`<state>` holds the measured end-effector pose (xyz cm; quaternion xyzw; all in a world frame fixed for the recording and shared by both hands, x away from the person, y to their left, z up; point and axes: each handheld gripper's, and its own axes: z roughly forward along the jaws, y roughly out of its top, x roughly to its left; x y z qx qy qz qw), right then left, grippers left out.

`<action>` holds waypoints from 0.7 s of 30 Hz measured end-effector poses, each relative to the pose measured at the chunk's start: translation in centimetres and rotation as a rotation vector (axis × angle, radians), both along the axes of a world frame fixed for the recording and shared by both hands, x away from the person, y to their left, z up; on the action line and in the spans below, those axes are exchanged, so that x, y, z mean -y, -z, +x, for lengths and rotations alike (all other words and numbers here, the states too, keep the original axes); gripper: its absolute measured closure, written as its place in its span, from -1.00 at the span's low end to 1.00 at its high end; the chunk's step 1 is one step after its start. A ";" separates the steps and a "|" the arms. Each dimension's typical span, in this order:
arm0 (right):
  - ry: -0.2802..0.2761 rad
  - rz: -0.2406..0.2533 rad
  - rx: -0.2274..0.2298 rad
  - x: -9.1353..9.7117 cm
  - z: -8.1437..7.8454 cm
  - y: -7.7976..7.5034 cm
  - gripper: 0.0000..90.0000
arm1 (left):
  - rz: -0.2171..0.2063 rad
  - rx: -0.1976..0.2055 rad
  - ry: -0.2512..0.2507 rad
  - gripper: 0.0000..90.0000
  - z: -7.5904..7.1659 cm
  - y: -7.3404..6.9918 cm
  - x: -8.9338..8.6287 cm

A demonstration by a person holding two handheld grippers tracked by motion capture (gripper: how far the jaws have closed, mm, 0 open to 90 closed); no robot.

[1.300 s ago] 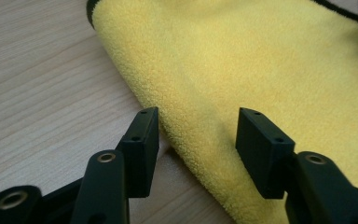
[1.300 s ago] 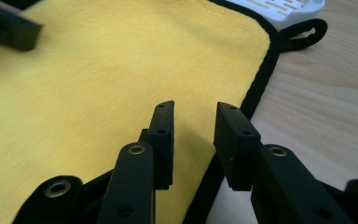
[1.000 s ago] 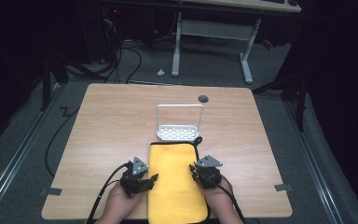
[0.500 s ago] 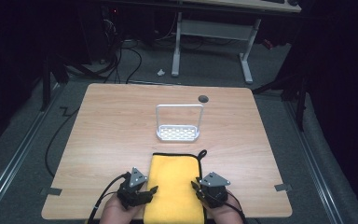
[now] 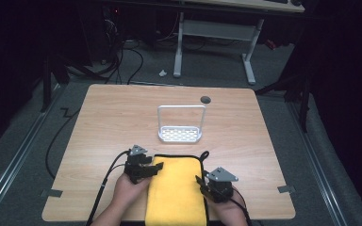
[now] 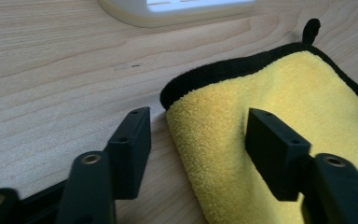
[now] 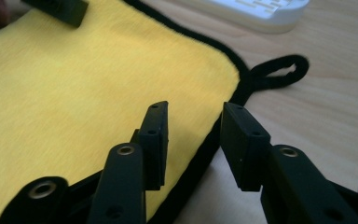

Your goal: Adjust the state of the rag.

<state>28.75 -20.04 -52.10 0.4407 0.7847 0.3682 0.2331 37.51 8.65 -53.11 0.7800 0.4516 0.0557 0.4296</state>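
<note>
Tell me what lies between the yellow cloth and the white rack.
Bare wooden table only, in the high view: a strip of wood separates the yellow cloth from the white rack.

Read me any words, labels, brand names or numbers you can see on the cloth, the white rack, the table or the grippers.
None: no readable text on the yellow cloth, the white rack, the wooden table, the left gripper or the right gripper.

No legible text or labels anywhere
</note>
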 end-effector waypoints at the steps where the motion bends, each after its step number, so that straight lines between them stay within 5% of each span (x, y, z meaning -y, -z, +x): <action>1: 0.011 0.005 0.000 0.0 0.6 -0.2 0.37 | 0.007 0.006 -0.006 0.01 -0.1 0.0 0.1; 7: 0.046 0.001 -0.051 -0.9 4.5 -0.2 0.08 | 0.012 0.025 -0.013 0.43 -0.4 0.3 0.0; 12: 0.047 -0.028 -0.078 -1.4 5.3 0.8 -0.03 | 0.012 0.037 -0.002 0.50 -0.7 0.4 -0.1; 14: 0.052 0.012 -0.113 -1.1 5.6 0.9 -0.03 | 0.023 0.049 -0.005 0.50 -0.9 0.4 0.1; 21: 0.026 0.015 -0.101 -1.4 5.3 0.9 0.28 | 0.014 0.040 -0.001 0.53 -0.8 0.4 0.0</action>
